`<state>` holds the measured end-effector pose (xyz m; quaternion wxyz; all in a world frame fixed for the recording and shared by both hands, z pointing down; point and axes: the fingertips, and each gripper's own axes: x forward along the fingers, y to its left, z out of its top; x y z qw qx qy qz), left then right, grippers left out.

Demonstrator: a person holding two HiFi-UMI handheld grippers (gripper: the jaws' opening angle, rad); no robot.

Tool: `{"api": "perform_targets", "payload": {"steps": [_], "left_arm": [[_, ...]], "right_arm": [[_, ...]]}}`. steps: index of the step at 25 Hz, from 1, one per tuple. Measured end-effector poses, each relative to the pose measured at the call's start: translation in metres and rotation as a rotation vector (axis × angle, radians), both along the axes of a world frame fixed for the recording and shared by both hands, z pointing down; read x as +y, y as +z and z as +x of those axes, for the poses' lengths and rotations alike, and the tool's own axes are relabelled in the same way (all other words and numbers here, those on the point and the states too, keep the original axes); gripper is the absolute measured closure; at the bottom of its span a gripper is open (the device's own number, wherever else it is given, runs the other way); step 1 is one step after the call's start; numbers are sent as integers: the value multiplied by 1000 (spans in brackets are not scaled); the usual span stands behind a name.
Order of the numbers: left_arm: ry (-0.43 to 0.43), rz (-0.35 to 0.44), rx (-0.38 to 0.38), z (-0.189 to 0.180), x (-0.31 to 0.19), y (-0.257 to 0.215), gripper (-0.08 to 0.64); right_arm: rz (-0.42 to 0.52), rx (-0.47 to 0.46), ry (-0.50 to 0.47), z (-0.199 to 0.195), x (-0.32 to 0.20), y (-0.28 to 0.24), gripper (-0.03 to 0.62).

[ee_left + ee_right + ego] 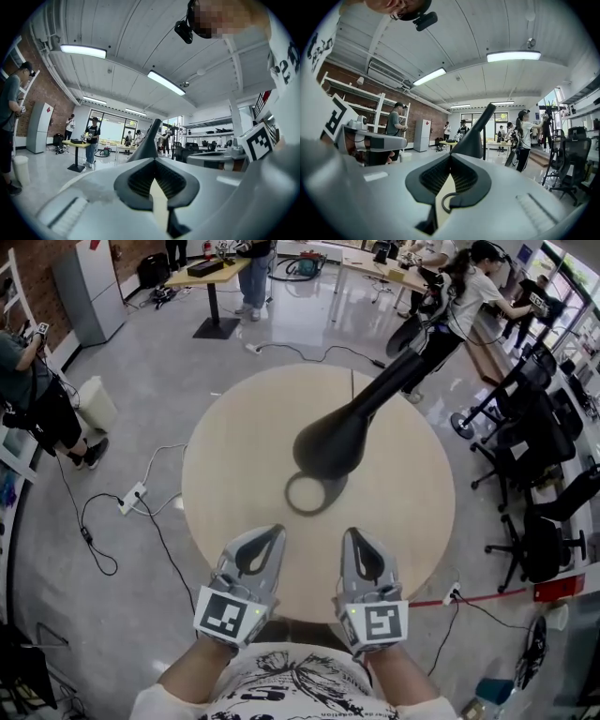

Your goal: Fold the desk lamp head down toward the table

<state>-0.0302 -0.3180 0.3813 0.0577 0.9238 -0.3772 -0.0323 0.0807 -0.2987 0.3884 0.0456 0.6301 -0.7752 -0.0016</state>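
A black desk lamp stands near the middle of the round wooden table (225, 465). Its ring base (305, 494) lies flat. The cone-shaped head (330, 441) is raised above the base, and the arm (403, 377) slants up to the far right. My left gripper (278, 530) and right gripper (349, 533) rest side by side at the near table edge, short of the base, both shut on nothing. The lamp rises just beyond the jaw tips in the left gripper view (147, 142) and in the right gripper view (475, 136). Left gripper (153, 158) and right gripper (451, 155) touch nothing.
A power strip (132, 497) and cables lie on the floor to the left of the table. Black office chairs (539, 442) stand to the right. People work at desks in the background, and one person (37, 395) stands at the far left.
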Motion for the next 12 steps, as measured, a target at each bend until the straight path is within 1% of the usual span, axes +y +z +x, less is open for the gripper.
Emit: {"api": "perform_targets", "payload": {"steps": [3, 5, 9, 12], "left_arm": [[38, -22, 7, 2, 19, 10, 555], [46, -27, -2, 2, 31, 15, 555], [21, -27, -9, -5, 56, 16, 555], [-9, -17, -25, -16, 80, 18, 555]], "right_arm": [[-25, -1, 16, -5, 21, 14, 583], [-33, -2, 8, -11, 34, 19, 583], [-31, 11, -26, -21, 60, 19, 583], [-39, 7, -32, -29, 82, 19, 583]]}}
